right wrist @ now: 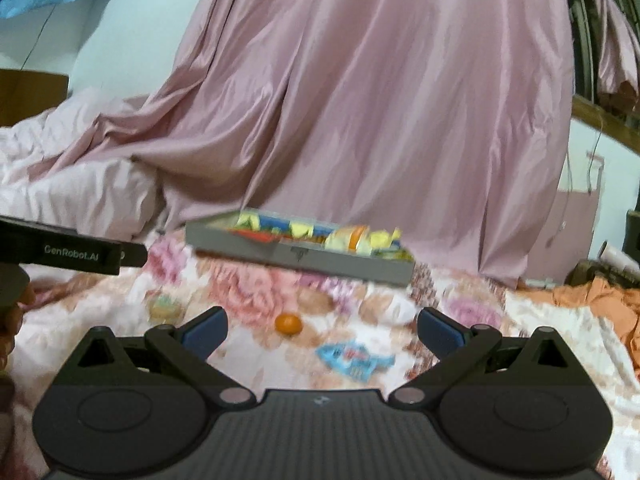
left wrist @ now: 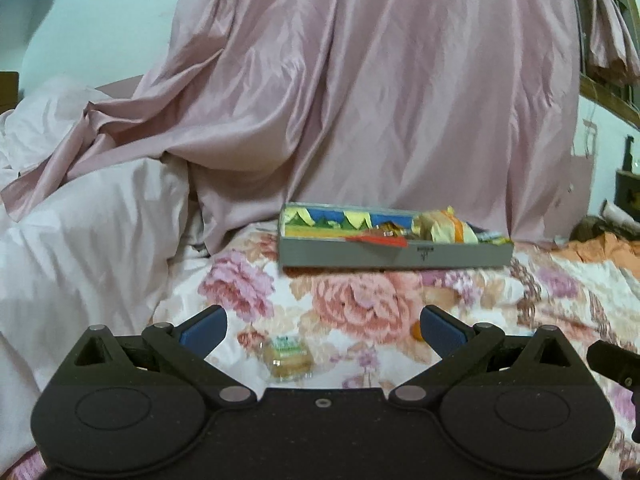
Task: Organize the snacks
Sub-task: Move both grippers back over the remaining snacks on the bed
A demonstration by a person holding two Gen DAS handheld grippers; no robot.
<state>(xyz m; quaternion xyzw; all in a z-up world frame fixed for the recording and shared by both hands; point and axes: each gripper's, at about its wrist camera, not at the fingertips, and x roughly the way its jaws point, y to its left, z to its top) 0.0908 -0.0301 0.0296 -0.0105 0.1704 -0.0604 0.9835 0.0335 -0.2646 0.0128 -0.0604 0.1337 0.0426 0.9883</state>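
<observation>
A shallow grey box point(left wrist: 394, 254) point(right wrist: 304, 258) with several bright snack packets in it lies on the floral bedspread point(left wrist: 352, 300) ahead of both grippers. A small clear-wrapped biscuit pack point(left wrist: 287, 356) point(right wrist: 164, 307) lies loose just in front of my left gripper point(left wrist: 323, 330), which is open and holds nothing. A small orange round snack point(right wrist: 288, 324) and a blue wrapper point(right wrist: 354, 358) lie between the spread fingers of my right gripper point(right wrist: 322, 330), also open with nothing held. The orange snack point(left wrist: 417, 330) peeks from behind the left gripper's right finger.
Pink satin fabric point(left wrist: 360, 100) hangs behind the box. White bedding point(left wrist: 80, 232) is heaped at the left. Orange cloth point(right wrist: 592, 296) lies at the right edge. The left gripper's body point(right wrist: 72, 254) and a hand point(right wrist: 12, 320) show at the right wrist view's left edge.
</observation>
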